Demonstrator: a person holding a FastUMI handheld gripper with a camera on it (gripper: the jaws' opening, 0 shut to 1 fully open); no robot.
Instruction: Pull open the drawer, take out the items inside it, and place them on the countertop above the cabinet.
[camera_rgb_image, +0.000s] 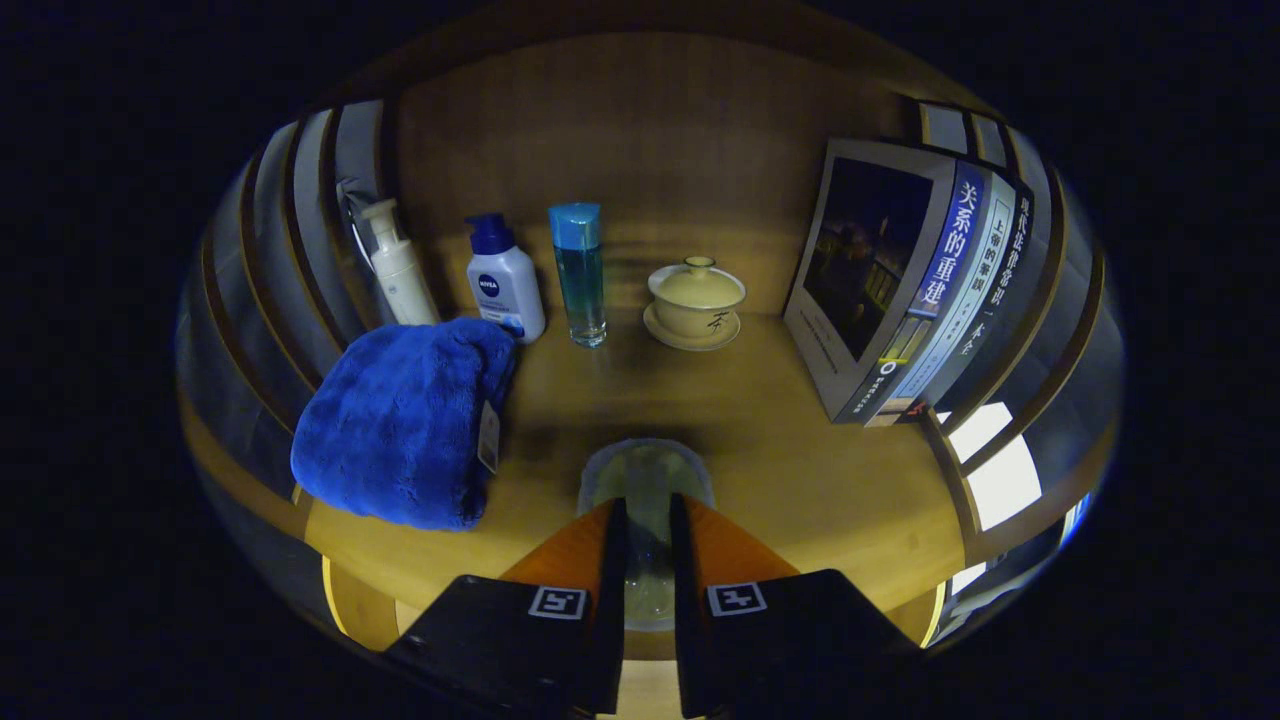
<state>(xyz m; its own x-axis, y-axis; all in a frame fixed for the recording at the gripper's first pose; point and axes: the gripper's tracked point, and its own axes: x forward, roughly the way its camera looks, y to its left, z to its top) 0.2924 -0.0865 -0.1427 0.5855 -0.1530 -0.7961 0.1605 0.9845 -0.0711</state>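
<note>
My gripper (648, 515) is shut on a clear drinking glass (645, 480), whose rim shows just ahead of the orange fingers (580, 545). The glass hangs low over the front part of the wooden countertop (760, 440). Whether it touches the wood I cannot tell. A folded blue towel (405, 430) lies on the countertop left of the fingers. The drawer lies outside this view.
Along the back wall stand a white pump bottle (400, 270), a white bottle with a blue cap (505, 285), a tall blue-capped bottle (580, 270) and a lidded yellow tea bowl on a saucer (695, 300). Several books (900, 290) lean at the right. Slatted side walls flank the counter.
</note>
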